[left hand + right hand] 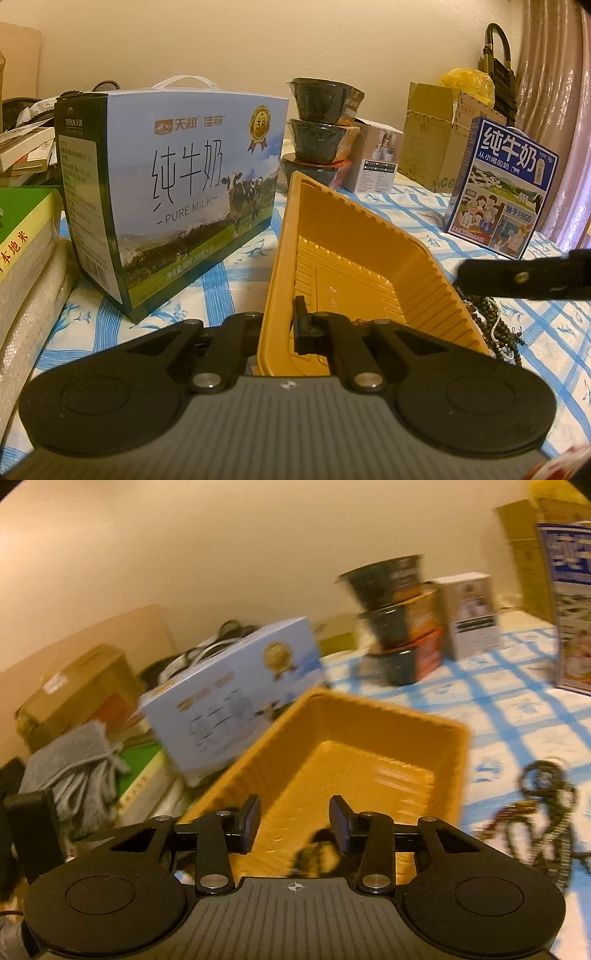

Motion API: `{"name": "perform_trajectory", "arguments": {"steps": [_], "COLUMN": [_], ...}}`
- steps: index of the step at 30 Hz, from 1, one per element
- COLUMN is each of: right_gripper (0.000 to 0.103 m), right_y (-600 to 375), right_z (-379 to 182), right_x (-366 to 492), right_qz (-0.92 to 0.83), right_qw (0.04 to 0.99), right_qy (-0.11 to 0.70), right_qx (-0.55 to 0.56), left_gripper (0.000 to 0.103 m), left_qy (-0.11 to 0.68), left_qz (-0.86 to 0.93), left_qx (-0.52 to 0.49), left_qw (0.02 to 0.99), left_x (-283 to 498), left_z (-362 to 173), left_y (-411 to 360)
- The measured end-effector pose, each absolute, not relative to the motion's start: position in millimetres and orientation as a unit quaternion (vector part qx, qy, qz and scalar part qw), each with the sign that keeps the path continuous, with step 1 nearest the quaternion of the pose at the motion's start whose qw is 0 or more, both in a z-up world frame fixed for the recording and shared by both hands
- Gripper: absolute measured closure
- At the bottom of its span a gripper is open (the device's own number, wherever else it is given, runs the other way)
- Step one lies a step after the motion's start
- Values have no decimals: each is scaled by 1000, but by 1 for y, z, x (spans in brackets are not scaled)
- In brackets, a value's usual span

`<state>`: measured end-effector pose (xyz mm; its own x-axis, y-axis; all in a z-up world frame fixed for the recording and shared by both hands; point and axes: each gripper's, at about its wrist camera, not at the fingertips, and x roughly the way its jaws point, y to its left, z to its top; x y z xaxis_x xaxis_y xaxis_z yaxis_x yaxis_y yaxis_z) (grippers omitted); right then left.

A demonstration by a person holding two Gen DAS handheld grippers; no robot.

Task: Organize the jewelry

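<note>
Pinching the near wall of the yellow tray (354, 258), the left claw (284, 325) is pressed together on the plastic, one finger outside the wall and one inside, and the tray sits tilted, its far corner raised toward the stacked dark bowls (321, 122). The outer finger is mostly hidden behind the tray wall. To the right of the tray, dark beaded jewelry (491, 321) lies in a heap on the blue-checked surface (424, 210), partly cut off by the tray's rim and by a blurred black bar (524, 277) above it, which looks like part of the other tool.

From the right wrist view, the right claw (294, 825) stands spread over the tray's near end, nothing between its pads. A dark tangle (314, 853) lies in the tray just below the claw, half covered by the tool body and too smeared to make out; it may be beads. More of the beaded strands (535, 812) lie right of the tray, blurred. Left of the tray stands the pure milk carton (177, 192); a second milk box (502, 188) stands well to its right.
</note>
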<state>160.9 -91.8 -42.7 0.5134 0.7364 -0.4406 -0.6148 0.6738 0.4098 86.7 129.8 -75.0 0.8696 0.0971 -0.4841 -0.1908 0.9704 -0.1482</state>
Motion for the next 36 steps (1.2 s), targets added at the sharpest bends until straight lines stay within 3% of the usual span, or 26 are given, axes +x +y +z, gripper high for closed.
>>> {"name": "perform_trajectory", "arguments": {"steps": [14, 24, 36], "right_gripper": [62, 63, 74], "right_y": [-188, -155, -126], "right_z": [-91, -113, -134], "right_x": [180, 189, 221], "right_qz": [229, 257, 249], "right_qw": [901, 897, 903], "right_qy": [356, 359, 346], "right_qx": [93, 24, -52], "left_gripper": [97, 97, 97], "left_qy": [246, 250, 256], "left_qz": [79, 82, 84], "left_qx": [-94, -89, -91], "left_qw": [961, 961, 959], "left_x": [87, 88, 90], "left_z": [-76, -77, -80], "left_y": [130, 131, 134]}}
